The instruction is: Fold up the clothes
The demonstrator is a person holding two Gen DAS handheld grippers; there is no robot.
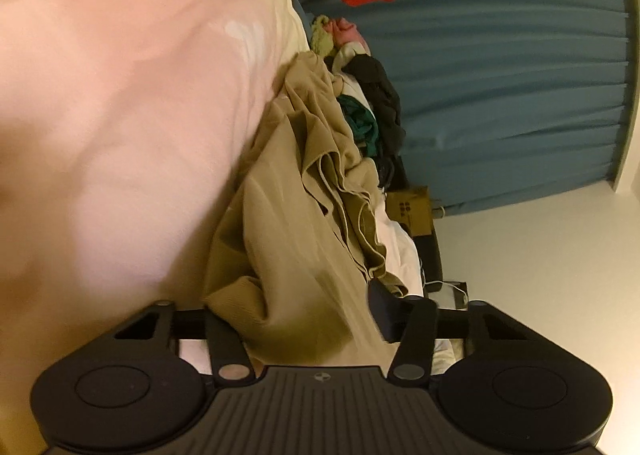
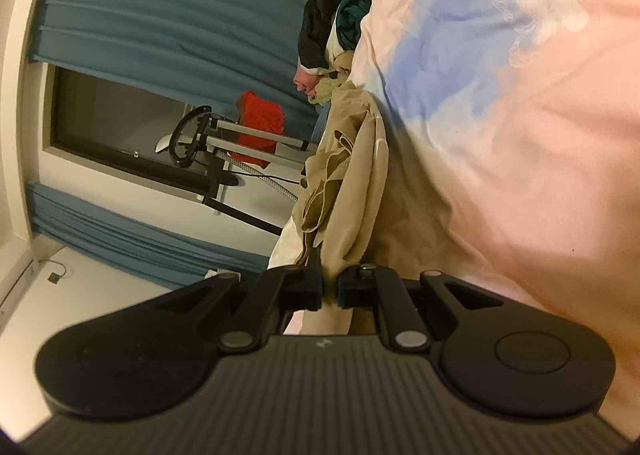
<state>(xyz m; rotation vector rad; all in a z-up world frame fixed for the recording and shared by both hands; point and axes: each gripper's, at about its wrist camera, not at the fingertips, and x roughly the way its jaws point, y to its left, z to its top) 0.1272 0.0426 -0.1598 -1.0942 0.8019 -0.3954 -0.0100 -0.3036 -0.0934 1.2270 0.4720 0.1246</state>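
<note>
Khaki cloth is the item under handling: a tan garment (image 1: 296,215) lying crumpled on a pink duvet (image 1: 120,115), with a heap of other clothes (image 1: 372,107) beyond it against a teal curtain (image 1: 520,55).

Left wrist view. The frame is rolled, so the bed runs up the left side and the floor the right. The left gripper (image 1: 304,315) stands part open, and the tan garment passes directly between its fingers, filling most of the gap. One dark finger (image 1: 380,303) shows on the right of the cloth; the opposite one is hidden behind the fabric. Whether the pads press the cloth cannot be told here. The garment's long axis runs away from the gripper, straight ahead along its pointing line toward the heap.

Right wrist view. The right gripper (image 2: 330,289) is closed tight, with a thin bunch of the tan garment (image 2: 352,191) pinched between its fingertips. From the pinch the cloth stretches forward and ahead, a loose ruffled fold hanging to its left, the duvet (image 2: 500,135) to its right. A red cloth (image 2: 260,127) hangs on a stand (image 2: 224,135) well apart, by the window.

Assessment. The right hand has a secure hold; the left is the open question. The coming move likely turns on the left jaws closing on the cloth already lying between them, so both hands hold one edge and can lift the garment clear along its length.
</note>
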